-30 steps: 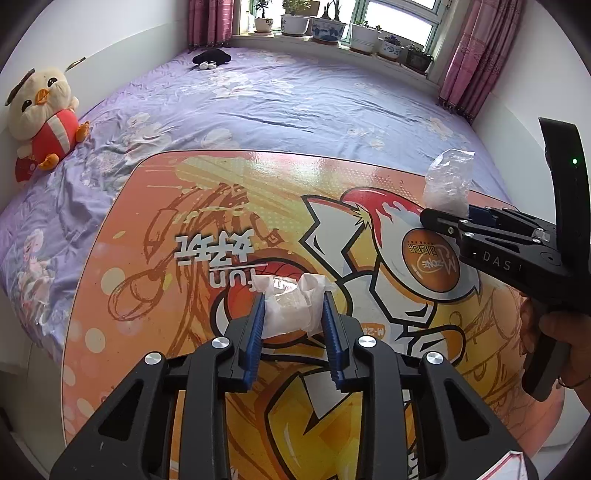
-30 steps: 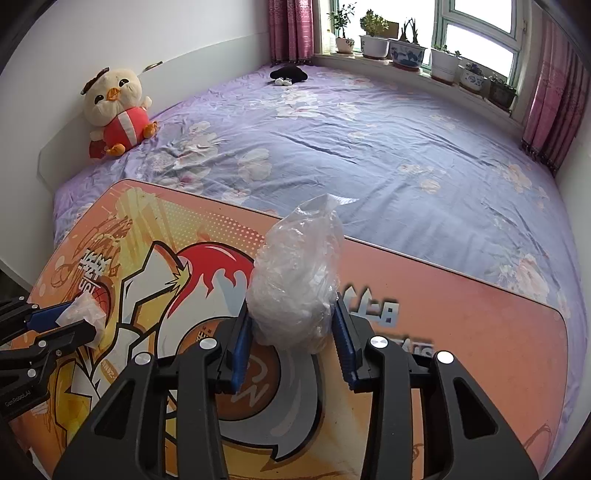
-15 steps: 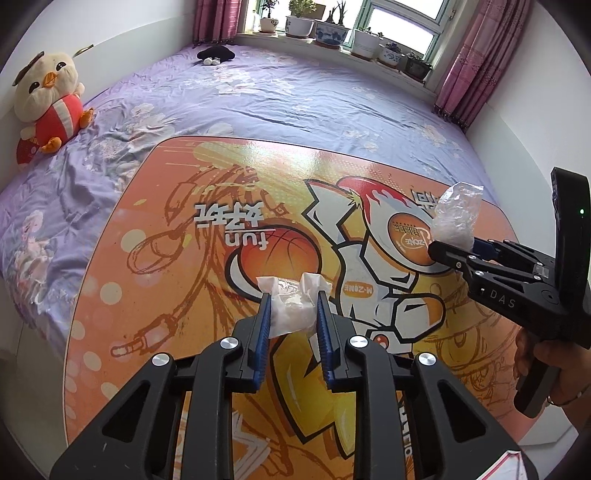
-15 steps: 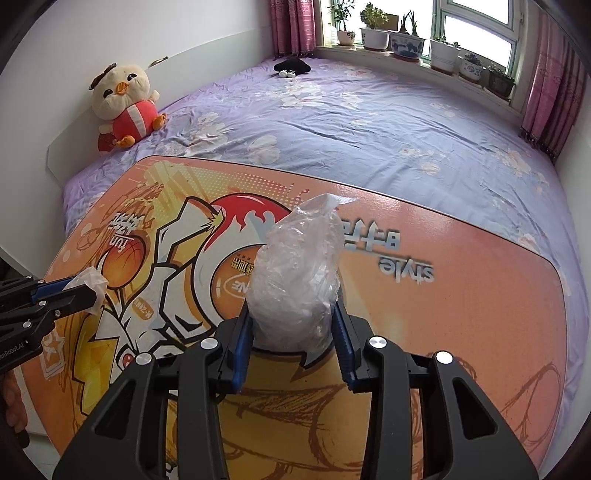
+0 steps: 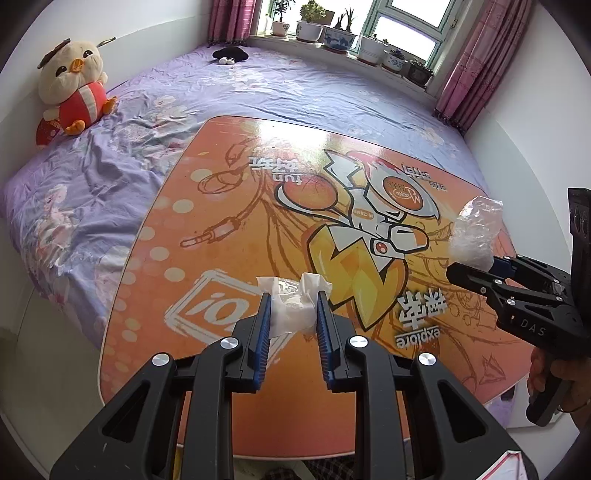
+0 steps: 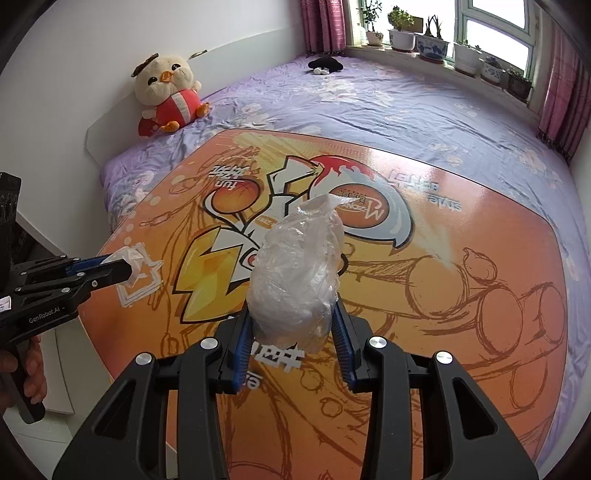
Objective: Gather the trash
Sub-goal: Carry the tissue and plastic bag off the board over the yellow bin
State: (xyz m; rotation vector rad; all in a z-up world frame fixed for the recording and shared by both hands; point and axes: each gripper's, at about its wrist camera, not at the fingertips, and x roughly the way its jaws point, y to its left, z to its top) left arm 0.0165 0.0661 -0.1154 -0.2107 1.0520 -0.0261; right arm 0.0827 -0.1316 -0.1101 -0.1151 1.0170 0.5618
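My left gripper is shut on a crumpled white tissue, held above the near part of the orange cartoon-printed table. That same gripper shows at the left of the right wrist view with the tissue sticking out of its tip. A crumpled clear plastic bag stands up between the blue pads of my right gripper, which is shut on it. In the left wrist view the right gripper comes in from the right with the bag at its tip.
The table rests on a bed with a purple flowered sheet. A plush chick in red leans at the headboard on the left. A small black item lies near the windowsill with potted plants. A hand grips the right handle.
Both grippers have drawn back toward the table's near edge and risen, each carrying its piece of trash; more of the table print and the bed shows now.
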